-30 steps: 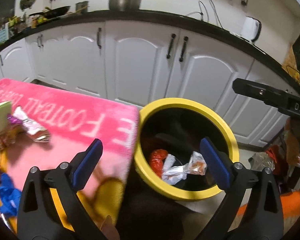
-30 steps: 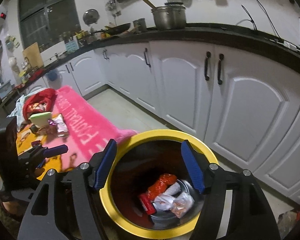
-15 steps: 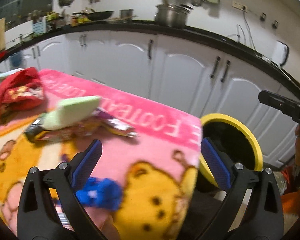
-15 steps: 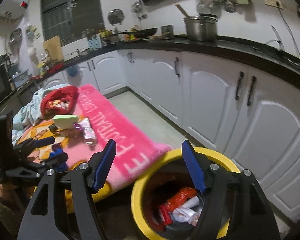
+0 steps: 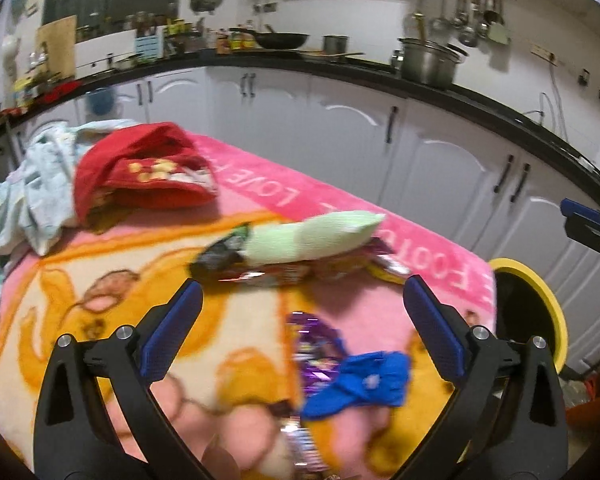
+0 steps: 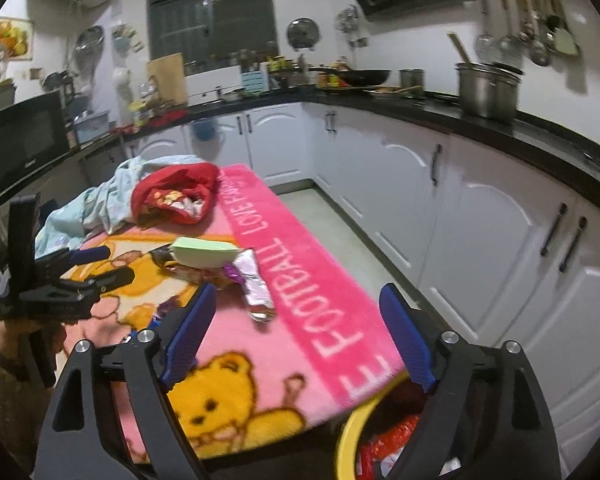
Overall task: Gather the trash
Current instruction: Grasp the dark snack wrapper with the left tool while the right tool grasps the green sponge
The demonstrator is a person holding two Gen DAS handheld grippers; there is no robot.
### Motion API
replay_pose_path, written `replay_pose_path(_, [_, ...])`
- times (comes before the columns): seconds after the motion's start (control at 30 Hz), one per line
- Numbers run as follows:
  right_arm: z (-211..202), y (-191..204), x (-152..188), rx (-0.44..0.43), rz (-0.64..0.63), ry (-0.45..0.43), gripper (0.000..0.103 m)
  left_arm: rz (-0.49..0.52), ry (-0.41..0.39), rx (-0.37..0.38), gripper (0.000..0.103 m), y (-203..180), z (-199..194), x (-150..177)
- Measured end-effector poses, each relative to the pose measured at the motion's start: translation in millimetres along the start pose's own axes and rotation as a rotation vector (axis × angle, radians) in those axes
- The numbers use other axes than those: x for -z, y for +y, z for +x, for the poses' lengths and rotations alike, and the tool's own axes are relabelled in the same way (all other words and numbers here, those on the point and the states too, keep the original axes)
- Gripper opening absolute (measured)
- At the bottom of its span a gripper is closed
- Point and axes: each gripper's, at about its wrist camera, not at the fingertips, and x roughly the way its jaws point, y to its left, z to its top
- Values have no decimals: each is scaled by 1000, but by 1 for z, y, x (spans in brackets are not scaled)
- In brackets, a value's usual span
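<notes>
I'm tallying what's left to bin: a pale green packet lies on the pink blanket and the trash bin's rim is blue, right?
Not quite: the bin's rim is yellow, as the left wrist view shows. The pale green packet does lie on the pink blanket.

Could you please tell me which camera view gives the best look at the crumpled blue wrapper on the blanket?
The left wrist view: the blue wrapper lies near the lens on the blanket, beside a purple wrapper, though slightly blurred. In the right wrist view only a blue sliver may show behind the right gripper; too hidden to tell.
</notes>
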Motion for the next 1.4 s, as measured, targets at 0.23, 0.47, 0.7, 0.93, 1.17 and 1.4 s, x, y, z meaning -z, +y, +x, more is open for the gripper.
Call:
replay_pose_path(0.23, [36,33,-11,-52,-102,42,86,-16,33,-53,92,42,8,2])
replay_pose_path(0.47, [76,67,-19,-103,-266,92,89,-21,83,-67,92,71,28,4])
replay_pose_path(0.7, [123,95,-21,-97,-457,159,89,-29,128,-34,92,89,50,3])
replay_pose_path(0.93, [164,109,-22,-72,-574,195,89,-35,160,28,85,100,73,-2])
replay_pose_path(1.17, [186,130,-16,-65,-722,197,78,-14,185,103,75,100,95,-9])
replay_pose_path(1.4, [187,129,-10,-106,-747,222,40,-11,222,194,58,98,114,-12])
